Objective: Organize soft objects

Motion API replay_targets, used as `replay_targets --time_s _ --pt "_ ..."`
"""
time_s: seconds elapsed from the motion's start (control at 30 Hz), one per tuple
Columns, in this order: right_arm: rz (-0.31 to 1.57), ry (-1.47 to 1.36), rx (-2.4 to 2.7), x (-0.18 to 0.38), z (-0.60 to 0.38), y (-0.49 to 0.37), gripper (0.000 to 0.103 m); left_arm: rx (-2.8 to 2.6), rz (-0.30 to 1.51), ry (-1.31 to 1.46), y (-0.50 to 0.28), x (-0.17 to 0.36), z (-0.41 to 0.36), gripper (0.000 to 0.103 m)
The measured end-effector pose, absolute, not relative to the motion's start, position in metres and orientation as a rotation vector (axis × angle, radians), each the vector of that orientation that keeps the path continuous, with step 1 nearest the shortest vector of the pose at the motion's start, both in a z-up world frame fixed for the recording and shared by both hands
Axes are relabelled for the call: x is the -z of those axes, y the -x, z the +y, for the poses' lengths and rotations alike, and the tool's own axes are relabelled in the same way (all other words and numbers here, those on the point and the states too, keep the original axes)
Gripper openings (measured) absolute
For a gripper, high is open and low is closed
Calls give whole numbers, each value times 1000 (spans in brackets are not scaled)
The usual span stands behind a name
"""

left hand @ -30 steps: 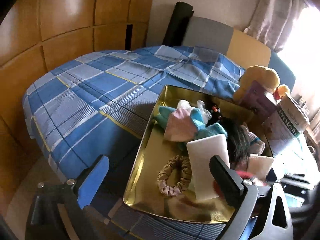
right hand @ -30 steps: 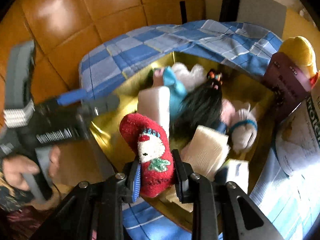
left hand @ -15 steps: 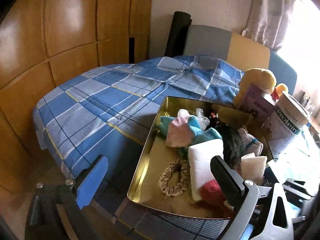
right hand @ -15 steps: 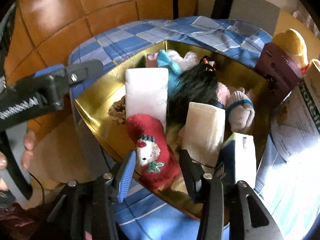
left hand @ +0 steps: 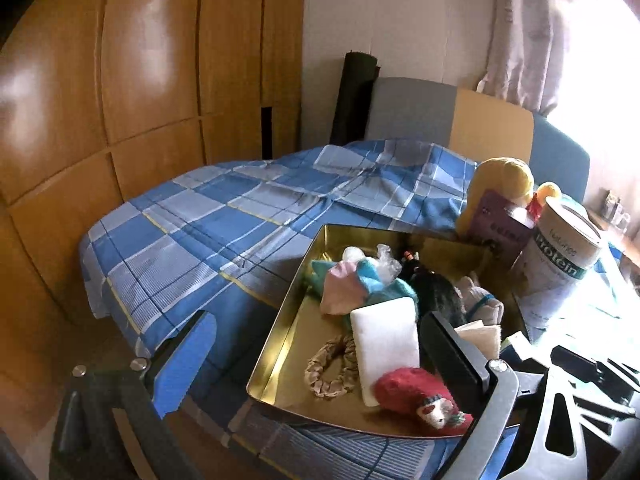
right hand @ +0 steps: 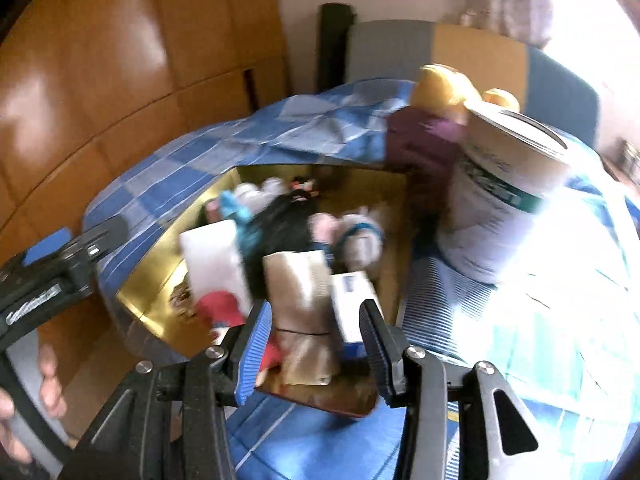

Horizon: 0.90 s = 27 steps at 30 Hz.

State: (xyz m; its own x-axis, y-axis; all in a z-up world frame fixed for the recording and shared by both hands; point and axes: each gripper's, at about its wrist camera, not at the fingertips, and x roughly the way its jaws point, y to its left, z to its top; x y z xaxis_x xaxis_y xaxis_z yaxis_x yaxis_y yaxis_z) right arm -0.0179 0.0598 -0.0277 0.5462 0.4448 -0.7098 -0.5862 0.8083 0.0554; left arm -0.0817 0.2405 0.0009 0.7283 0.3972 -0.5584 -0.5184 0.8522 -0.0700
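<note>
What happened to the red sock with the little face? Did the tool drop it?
Yes. A second ago the right tool squeezed the red sock. It let go, opened and pulled back, so the sock lies in the gold tray near the front edge. The left tool stayed open and empty; the white sponge and scrunchie stayed put.

Room as I see it: glossy wooden wardrobe panels (left hand: 152,80) fill the left side, catching window glare. Pale wall (left hand: 400,20) behind. Bed under a blue checked cover (left hand: 224,224), its near corner hanging towards the floor. Headboard in grey, tan and blue panels (left hand: 492,124); a dark roll (left hand: 354,96) stands upright at its left end. Pale curtain (left hand: 524,40) beside an overexposed window (left hand: 600,60), upper right.
</note>
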Motion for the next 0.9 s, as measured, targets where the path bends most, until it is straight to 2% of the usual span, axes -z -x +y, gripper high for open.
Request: replay_targets --time_s 0.9 --pt "760 161 -570 25 46 16 46 -483 588 217 78 0 218 103"
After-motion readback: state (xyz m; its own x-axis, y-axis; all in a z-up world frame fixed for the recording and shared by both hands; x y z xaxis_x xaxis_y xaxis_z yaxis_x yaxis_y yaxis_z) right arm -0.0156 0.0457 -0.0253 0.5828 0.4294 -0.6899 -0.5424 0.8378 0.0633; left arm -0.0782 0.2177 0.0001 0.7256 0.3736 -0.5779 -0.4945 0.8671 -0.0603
